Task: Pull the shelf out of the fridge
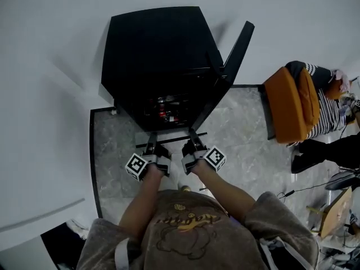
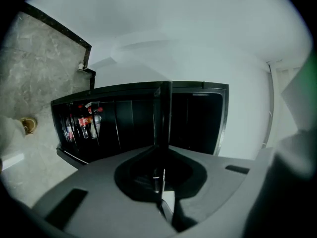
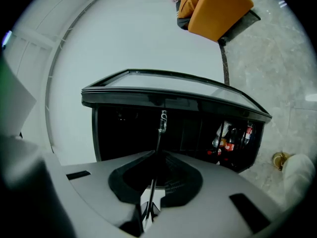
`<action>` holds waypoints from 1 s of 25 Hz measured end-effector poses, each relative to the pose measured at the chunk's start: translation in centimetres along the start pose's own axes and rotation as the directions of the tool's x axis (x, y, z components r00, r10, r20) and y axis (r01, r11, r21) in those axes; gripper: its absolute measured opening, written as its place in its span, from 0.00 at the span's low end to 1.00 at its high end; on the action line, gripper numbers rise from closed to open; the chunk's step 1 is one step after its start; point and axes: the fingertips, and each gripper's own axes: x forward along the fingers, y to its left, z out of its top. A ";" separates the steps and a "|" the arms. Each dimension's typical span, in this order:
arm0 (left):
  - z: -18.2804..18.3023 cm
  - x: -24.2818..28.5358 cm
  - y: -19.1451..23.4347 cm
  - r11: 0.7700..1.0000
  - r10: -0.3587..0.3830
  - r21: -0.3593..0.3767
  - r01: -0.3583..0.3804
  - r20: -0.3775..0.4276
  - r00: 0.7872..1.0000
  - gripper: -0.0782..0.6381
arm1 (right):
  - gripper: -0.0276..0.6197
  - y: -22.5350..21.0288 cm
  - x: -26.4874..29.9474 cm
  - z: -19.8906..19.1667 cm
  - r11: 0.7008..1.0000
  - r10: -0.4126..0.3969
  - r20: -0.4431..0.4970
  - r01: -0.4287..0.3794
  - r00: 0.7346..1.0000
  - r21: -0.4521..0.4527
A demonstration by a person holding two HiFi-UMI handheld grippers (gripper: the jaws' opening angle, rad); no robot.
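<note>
A black mini fridge (image 1: 157, 55) stands on the floor against the white wall, its door (image 1: 236, 49) swung open to the right. Bottles (image 1: 163, 108) show in its lower part. The shelf (image 1: 171, 139) is a thin dark-edged panel lying level just in front of the fridge opening. My left gripper (image 1: 151, 143) is shut on its front edge at the left, my right gripper (image 1: 194, 140) at the right. In the left gripper view the shelf (image 2: 162, 133) runs edge-on between the closed jaws of the left gripper (image 2: 159, 182). The right gripper (image 3: 148, 202) clamps the shelf (image 3: 157, 143) the same way.
Grey marble floor (image 1: 112, 162) with a dark border surrounds the fridge. An orange chair (image 1: 287, 103) and a seated person in a striped top (image 1: 329, 108) are at the right. A cardboard box (image 1: 332, 210) and cables lie at the lower right. A small gold object (image 3: 280, 158) sits on the floor.
</note>
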 end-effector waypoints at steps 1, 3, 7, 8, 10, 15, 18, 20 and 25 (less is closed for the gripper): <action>-0.1 -0.4 -0.9 1.000 -0.008 0.002 0.008 0.000 1.000 0.13 | 0.09 0.8 -0.4 -0.1 1.000 0.005 -0.008 -0.005 1.000 0.003; -0.3 -1.1 -2.8 1.000 -0.026 0.001 0.026 0.002 1.000 0.13 | 0.09 2.6 -1.0 -0.3 1.000 0.021 -0.029 -0.021 0.999 0.002; -1.2 -2.9 -6.3 0.997 -0.070 -0.020 0.070 0.006 0.998 0.13 | 0.09 6.4 -3.0 -0.7 0.998 0.053 -0.056 -0.054 0.997 -0.021; -1.4 -3.4 -7.0 0.997 -0.076 -0.023 0.076 0.006 0.997 0.13 | 0.09 7.1 -3.6 -0.8 0.998 0.056 -0.057 -0.058 0.997 -0.023; -1.8 -4.6 -8.4 0.996 -0.088 -0.028 0.088 0.008 0.996 0.13 | 0.09 8.7 -4.8 -1.0 0.997 0.067 -0.060 -0.069 0.996 -0.022; -2.9 -9.2 -12.7 0.993 -0.116 -0.018 0.116 0.008 0.993 0.13 | 0.09 13.4 -8.6 -2.4 0.991 0.113 -0.091 -0.118 0.989 -0.057; -3.6 -12.6 -15.6 0.990 -0.139 0.007 0.139 0.002 0.990 0.13 | 0.10 16.3 -11.8 -3.7 0.987 0.150 -0.096 -0.155 0.984 -0.052; -3.8 -13.5 -16.5 0.989 -0.145 0.015 0.145 -0.005 0.989 0.13 | 0.10 17.1 -12.7 -4.1 0.984 0.169 -0.097 -0.174 0.981 -0.042; -4.1 -14.1 -17.3 0.988 -0.153 0.024 0.154 -0.021 0.988 0.13 | 0.10 17.8 -13.6 -4.3 0.979 0.199 -0.106 -0.203 0.974 -0.024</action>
